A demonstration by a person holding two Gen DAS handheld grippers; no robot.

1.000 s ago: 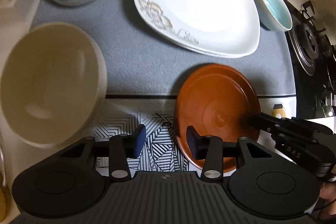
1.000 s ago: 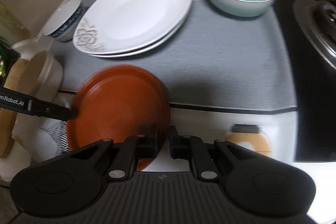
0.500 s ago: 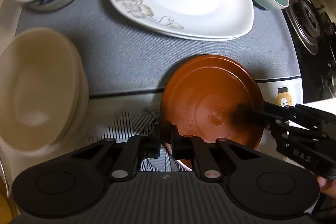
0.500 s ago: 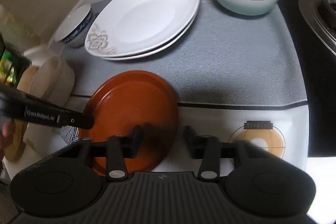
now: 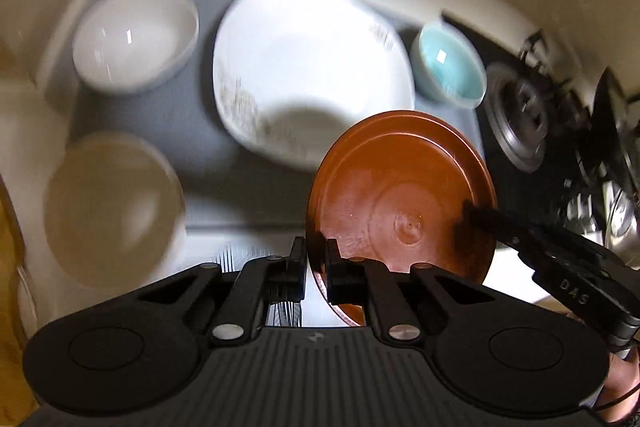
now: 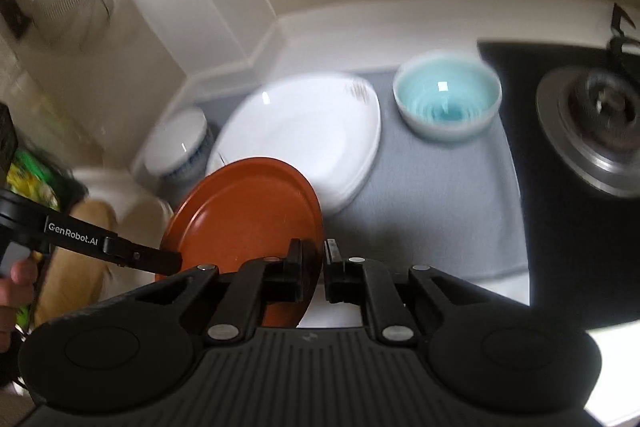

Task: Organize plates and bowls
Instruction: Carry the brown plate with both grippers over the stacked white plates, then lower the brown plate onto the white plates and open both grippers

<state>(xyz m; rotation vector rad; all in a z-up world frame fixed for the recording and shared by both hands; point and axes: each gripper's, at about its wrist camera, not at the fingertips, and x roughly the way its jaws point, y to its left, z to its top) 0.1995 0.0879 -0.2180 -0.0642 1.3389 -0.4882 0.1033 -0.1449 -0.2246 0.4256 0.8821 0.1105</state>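
A brown-orange plate is held up above the counter, tilted. My left gripper is shut on its near left rim. My right gripper is shut on its right rim; its fingers also show in the left wrist view. Behind the plate lie stacked white plates on a grey mat. A teal bowl stands to their right. A white bowl with a blue band stands to their left. A cream bowl sits nearer on the left.
A gas burner lies on the black hob at the right. The white wall and counter ledge close the back. A wooden board lies at the left edge.
Both grippers have closed on the brown plate's rim and lifted it off the counter, up and toward the white plates. One second ago the left gripper was open.
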